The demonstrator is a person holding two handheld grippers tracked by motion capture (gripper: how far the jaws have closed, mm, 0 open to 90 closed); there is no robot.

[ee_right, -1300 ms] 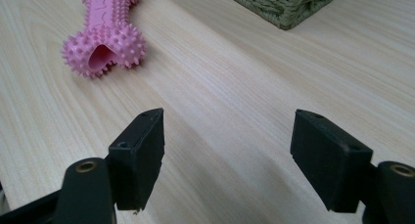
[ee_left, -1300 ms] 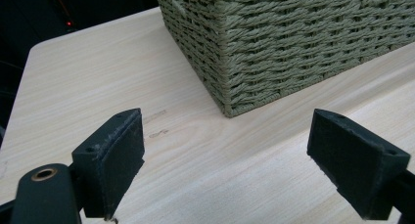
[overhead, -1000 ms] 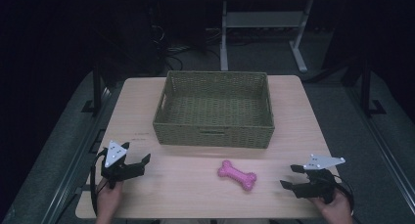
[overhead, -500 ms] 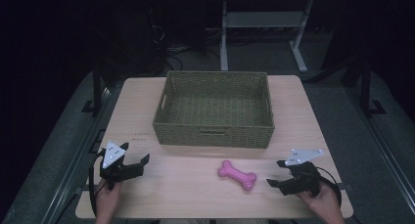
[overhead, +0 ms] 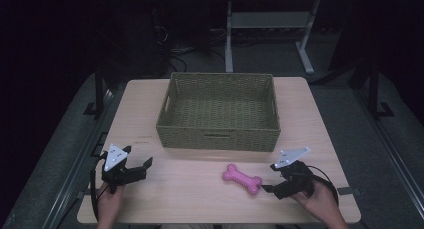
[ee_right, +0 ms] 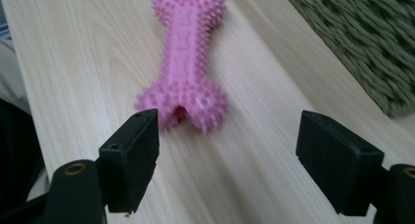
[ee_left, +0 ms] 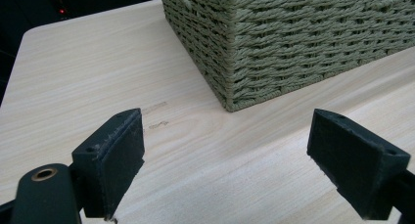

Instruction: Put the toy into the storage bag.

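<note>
Since a second ago, the right gripper [overhead: 270, 189] has slid across the pale wooden table [overhead: 190, 204] toward the pink spiked rubber bone toy [overhead: 242, 178], and its jaws have just been opening with nothing between them; the left gripper [overhead: 145, 165] has stayed put.

Now both grippers have their jaws spread wide and empty. In the high view the bone lies flat on the table at about five o'clock from the olive-green woven rectangular basket [overhead: 218, 139] — near its front wall but apart from it. The right gripper sits just beside the bone's near knob, at three o'clock from it. The left gripper rests well apart, at nine o'clock.

The toy looks light, soft and squashy, its nubs giving grip — the narrow middle shaft [ee_right: 181, 53] seems the best place to pinch.
</note>
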